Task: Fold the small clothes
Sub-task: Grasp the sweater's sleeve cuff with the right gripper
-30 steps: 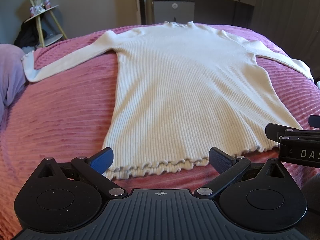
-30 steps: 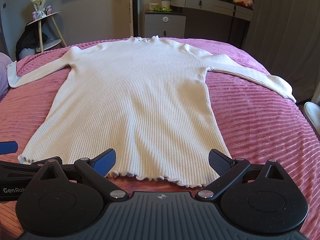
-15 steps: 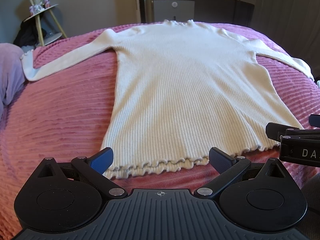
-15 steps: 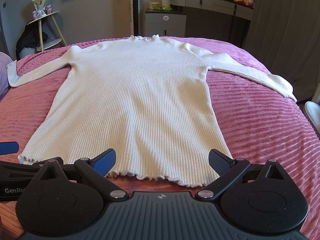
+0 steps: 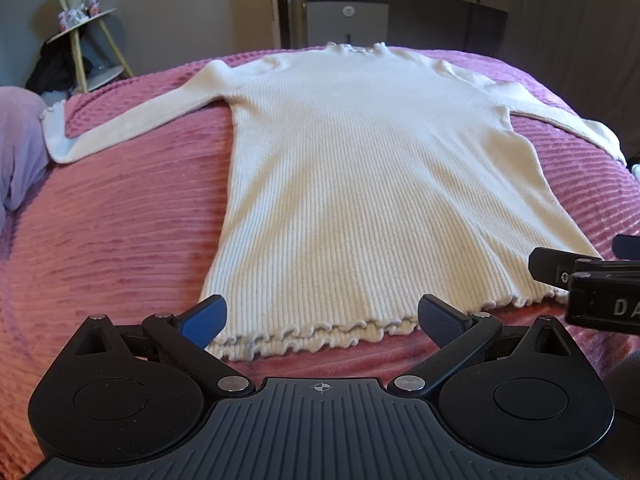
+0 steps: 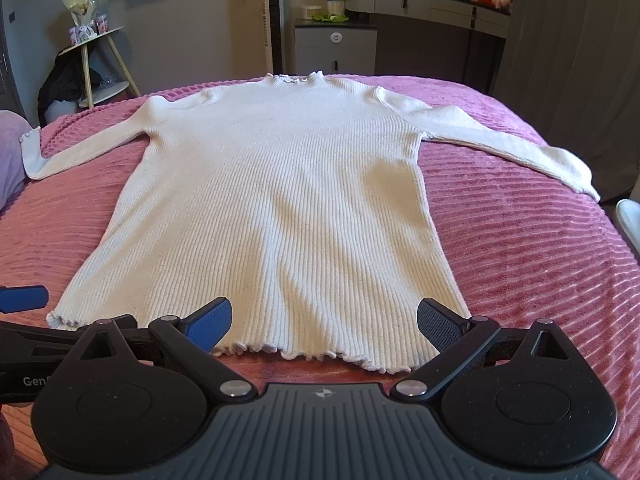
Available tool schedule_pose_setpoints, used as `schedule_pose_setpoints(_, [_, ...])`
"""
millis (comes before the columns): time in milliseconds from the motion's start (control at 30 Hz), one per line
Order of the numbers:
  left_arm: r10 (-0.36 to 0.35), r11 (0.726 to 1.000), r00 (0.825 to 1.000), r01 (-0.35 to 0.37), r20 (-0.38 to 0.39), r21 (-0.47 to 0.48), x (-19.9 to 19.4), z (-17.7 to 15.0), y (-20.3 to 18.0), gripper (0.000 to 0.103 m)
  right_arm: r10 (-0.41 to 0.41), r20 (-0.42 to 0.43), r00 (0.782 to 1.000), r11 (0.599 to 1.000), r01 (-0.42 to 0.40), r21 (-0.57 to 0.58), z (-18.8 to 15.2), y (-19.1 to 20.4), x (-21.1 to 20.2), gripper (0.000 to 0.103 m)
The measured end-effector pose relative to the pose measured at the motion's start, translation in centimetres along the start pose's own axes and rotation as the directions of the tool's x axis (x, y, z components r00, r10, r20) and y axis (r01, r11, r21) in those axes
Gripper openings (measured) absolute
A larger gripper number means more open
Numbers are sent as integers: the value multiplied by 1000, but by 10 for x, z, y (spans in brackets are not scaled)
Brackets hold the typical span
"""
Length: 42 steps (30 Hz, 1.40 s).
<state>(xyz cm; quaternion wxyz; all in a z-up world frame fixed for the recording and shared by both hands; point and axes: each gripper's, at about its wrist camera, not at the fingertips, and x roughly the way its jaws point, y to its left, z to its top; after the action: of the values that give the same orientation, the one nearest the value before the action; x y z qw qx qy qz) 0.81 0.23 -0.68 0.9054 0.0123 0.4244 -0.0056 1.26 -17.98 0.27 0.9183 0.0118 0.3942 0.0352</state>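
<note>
1. Readable writing is scarce. In the left wrist view the other tool's black body at the right edge shows the white letters "DA", cut off by the frame. In the right wrist view the black body at the lower left edge reads "GenR", also cut off.
2. The cream ribbed sweater [image 5: 372,184] lies flat and face down or up, I cannot tell which, on the pink bedspread [image 5: 120,240], collar at the upper centre of the frame and frilled hem at the lower centre.
3. The left gripper [image 5: 322,314] has its blue-padded fingers spread wide and pinches nothing. The hem's lower left corner lies just between and ahead of them, in the bottom middle of the frame.
4. The right gripper [image 6: 324,316] is likewise spread wide and empty, with the hem's right half lying between its fingers at the bottom centre.
5. Both sleeves stretch outward: one cuff reaches the left edge beside a lilac pillow [image 6: 10,156], the other droops toward the bed's right edge in the right wrist view.
6. Bare bedspread lies broadly on both sides of the sweater's body, and a narrow strip shows below the hem.
7. Beyond the bed's far edge, in the upper part of both frames, stand a grey cabinet [image 6: 335,46] and a small side table [image 6: 100,64].
</note>
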Motion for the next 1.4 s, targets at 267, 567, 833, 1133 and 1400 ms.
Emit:
schedule_pose_setpoints(267, [-31,998,999,31,-9,-46,8,25,2,103,220,58,974,896,-226,382,18,-90,22,99])
schedule_pose_setpoints(567, [-9,994,999,14,49,-104,56,95,-14,103,229,-59,972,807,-156,570,7,-163,101,99])
schedule_pose_setpoints(833, [8,983,989,18,145,-181,112,115,-20,103,353,119,928,610,-325,723,-17,-198,104,99])
schedule_pose_setpoints(1133, [2,973,989,32,146,-228,144,113,4,103,55,348,936,459,-334,824,24,-317,116,73])
schedule_pose_setpoints(1400, [-24,984,989,50,149,-174,156,113,-1,103,-171,325,930,243,-280,929,53,-396,179,40])
